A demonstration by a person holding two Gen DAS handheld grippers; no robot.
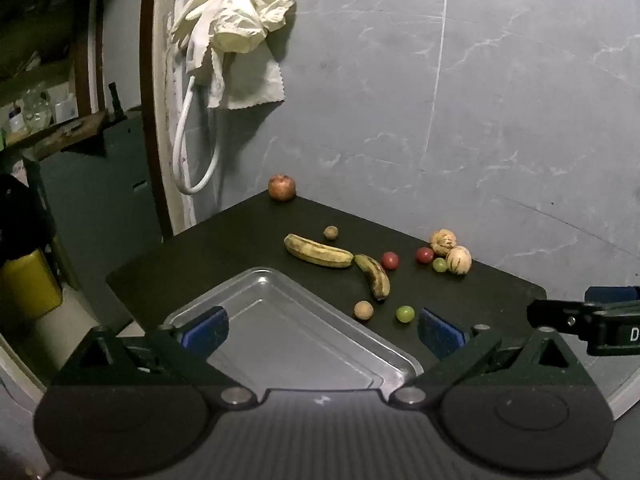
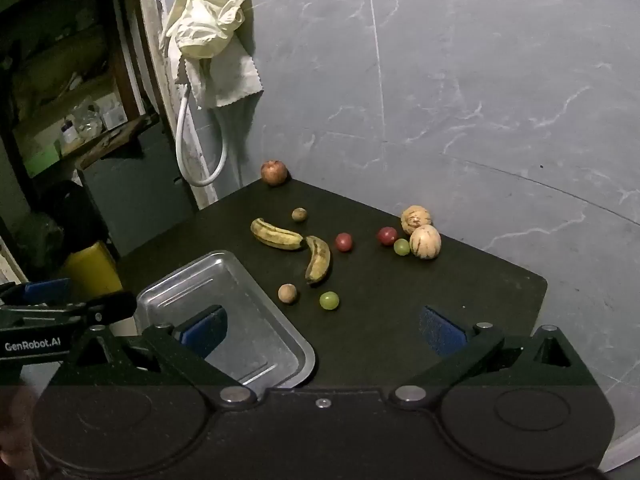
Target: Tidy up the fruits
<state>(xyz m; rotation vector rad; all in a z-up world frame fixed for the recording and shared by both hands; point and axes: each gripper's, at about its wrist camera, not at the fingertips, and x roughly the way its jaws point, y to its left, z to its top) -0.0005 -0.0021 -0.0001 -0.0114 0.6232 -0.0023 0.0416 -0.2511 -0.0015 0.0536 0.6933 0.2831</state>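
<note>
An empty metal tray (image 1: 362, 334) (image 2: 276, 322) sits on the near left of a black table (image 1: 240, 236) (image 2: 440, 280). Fruits lie scattered beyond it: two spotted bananas (image 1: 318, 256) (image 2: 319, 259), a red apple (image 1: 281, 187) (image 2: 274, 172) at the far corner, two red tomatoes (image 1: 390, 260) (image 2: 343, 241), green grapes (image 1: 405, 314) (image 2: 329, 300), small brown fruits (image 1: 363, 310) (image 2: 287, 293) and two striped yellow melons (image 1: 458, 259) (image 2: 425, 242). My left gripper (image 1: 322, 330) is open and empty above the tray. My right gripper (image 2: 324, 330) is open and empty over the tray's right edge.
A grey marble wall (image 1: 480, 100) stands behind the table. A cloth and plastic bag (image 1: 236, 32) hang with a white hose (image 1: 192, 160) at the wall's left edge. A yellow container (image 1: 30, 284) stands on the floor at left. Shelves with bottles are at far left.
</note>
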